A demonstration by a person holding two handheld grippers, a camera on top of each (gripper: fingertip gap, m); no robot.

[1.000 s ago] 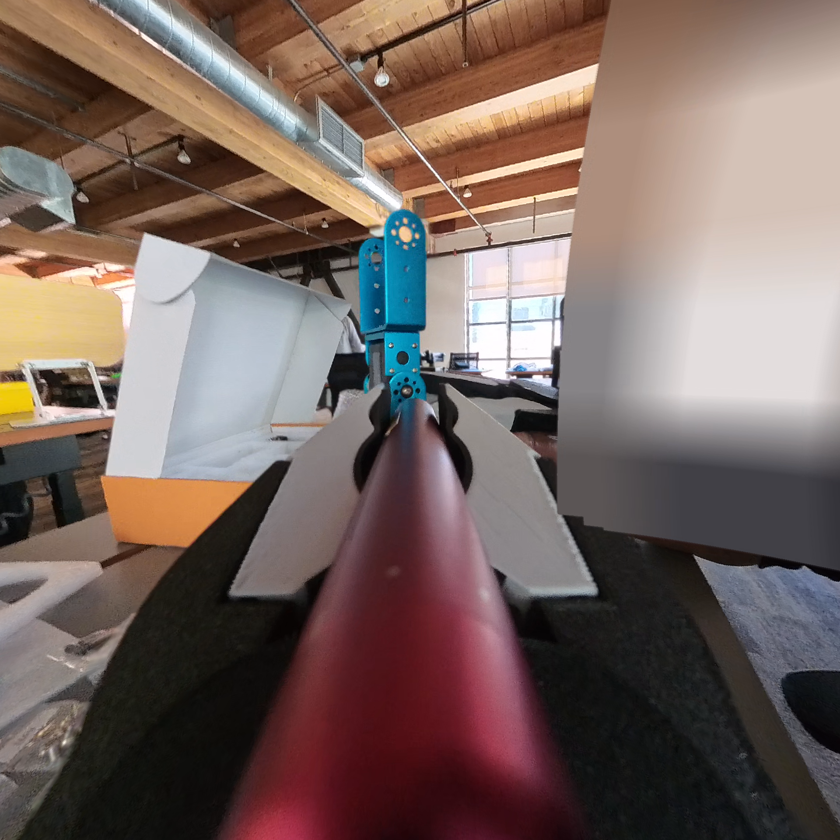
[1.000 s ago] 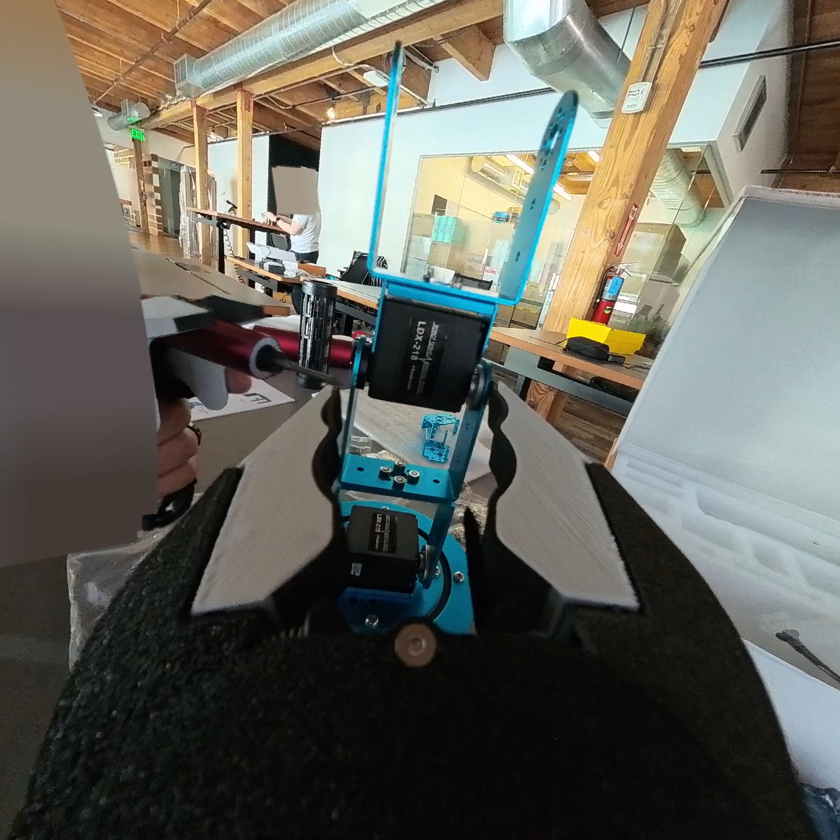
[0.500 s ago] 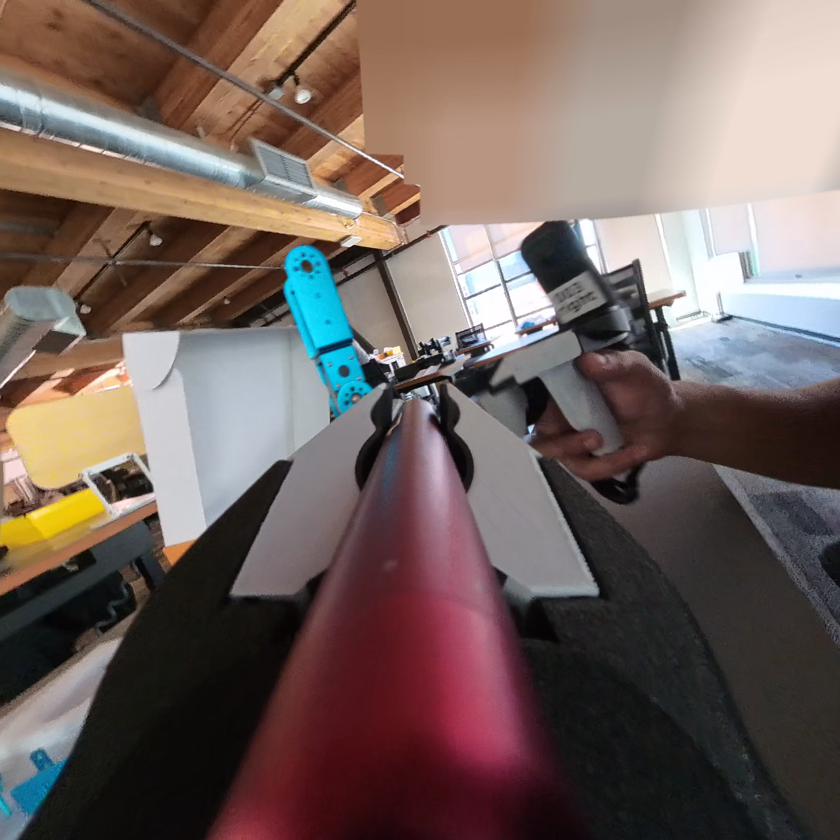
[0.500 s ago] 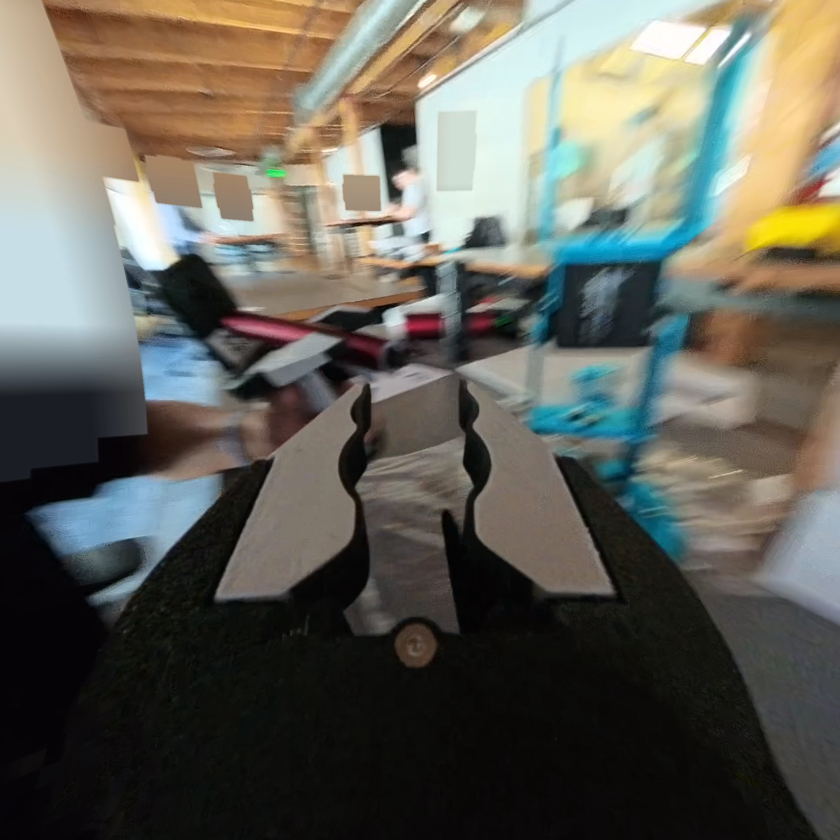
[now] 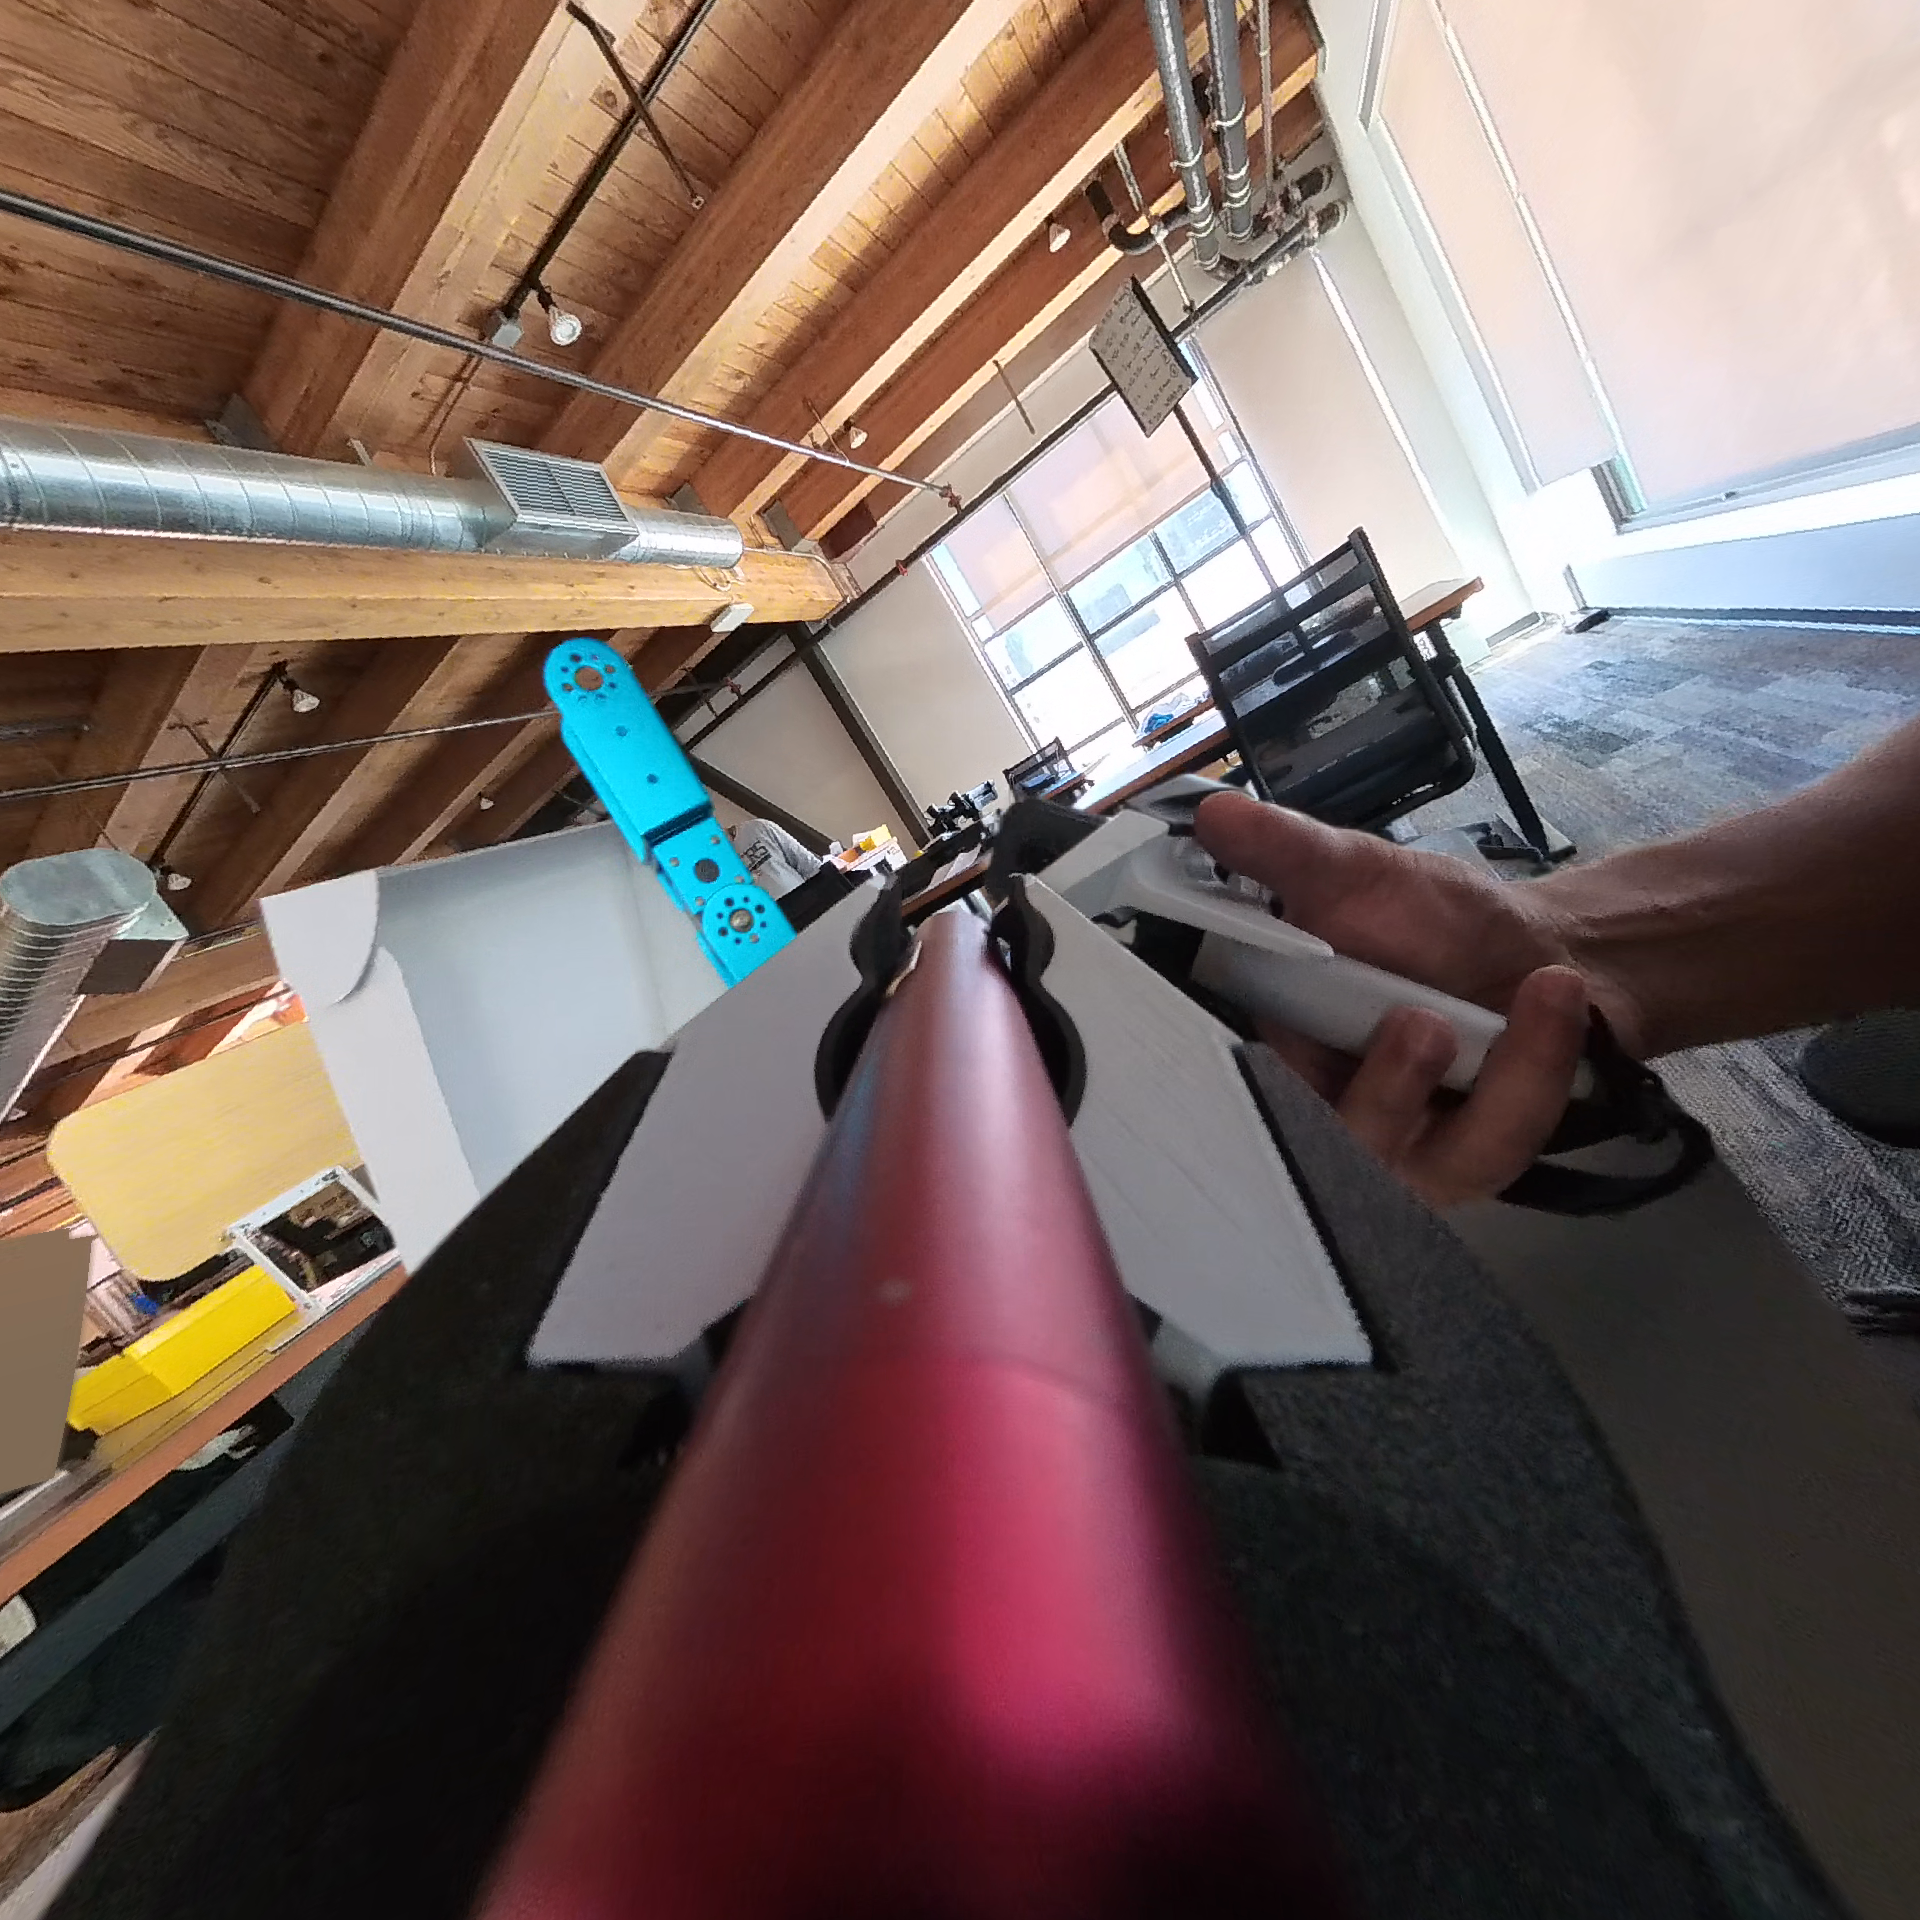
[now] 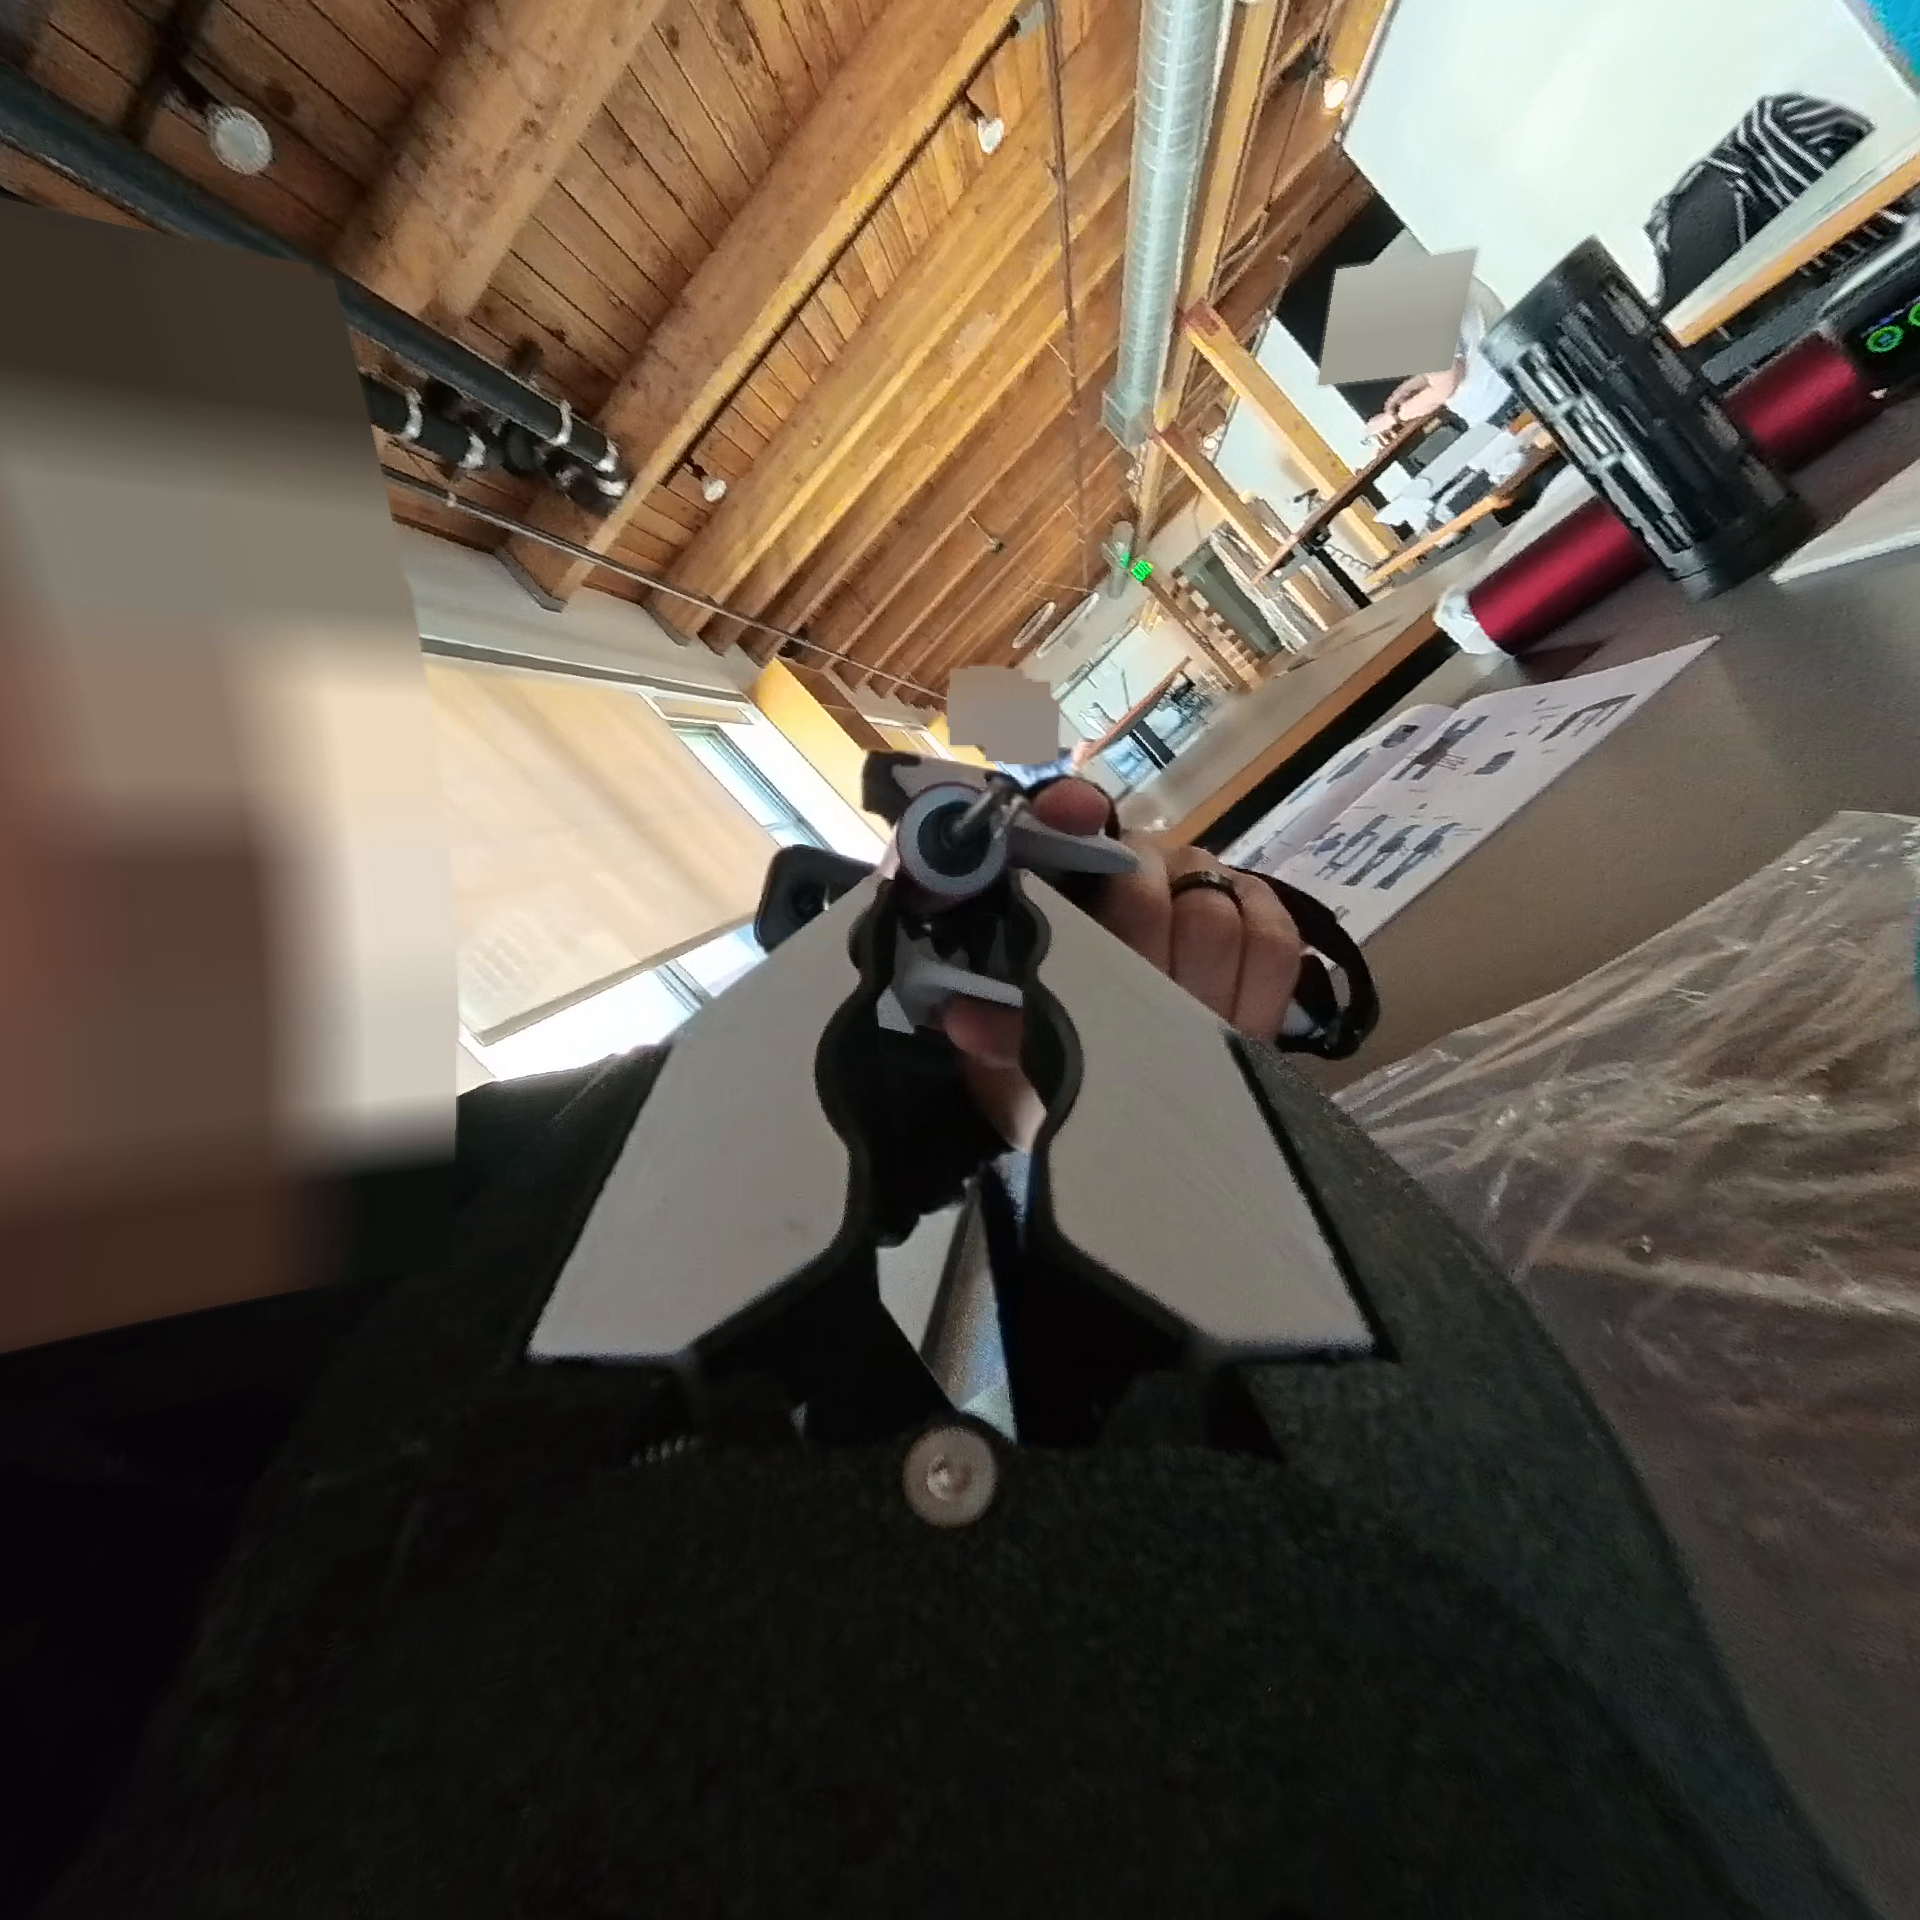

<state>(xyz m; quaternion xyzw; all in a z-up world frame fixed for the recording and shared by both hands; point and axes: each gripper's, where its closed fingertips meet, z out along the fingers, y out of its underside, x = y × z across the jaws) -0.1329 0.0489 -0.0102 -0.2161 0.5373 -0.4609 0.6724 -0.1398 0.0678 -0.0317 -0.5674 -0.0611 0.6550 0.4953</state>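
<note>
My left gripper [image 5: 940, 914] is shut on a dark red screwdriver handle [image 5: 935, 1351] that runs along the fingers and fills the lower middle of the left wrist view. In the right wrist view my right gripper [image 6: 951, 914] has its jaws a little apart with nothing between them. It faces the screwdriver's grey front end [image 6: 943, 850] and thin bit, which sit just beyond its fingertips; I cannot tell if they touch. A hand [image 5: 1434, 977] holds the right gripper close to the screwdriver's tip. A hand with a ring [image 6: 1195, 925] holds the left one.
A blue servo arm [image 5: 665, 821] stands behind an open white box [image 5: 499, 997] at left. A black chair [image 5: 1330, 686] is farther right. The right wrist view shows a black cylinder [image 6: 1642, 416], a red cylinder [image 6: 1558, 561], a printed sheet [image 6: 1455, 790] and a clear plastic bag [image 6: 1662, 1091].
My right gripper let go of the blue servo arm, narrowed its jaws and swung left to face the screwdriver tip. My left gripper drew back from the arm and tilted, still holding the screwdriver.
</note>
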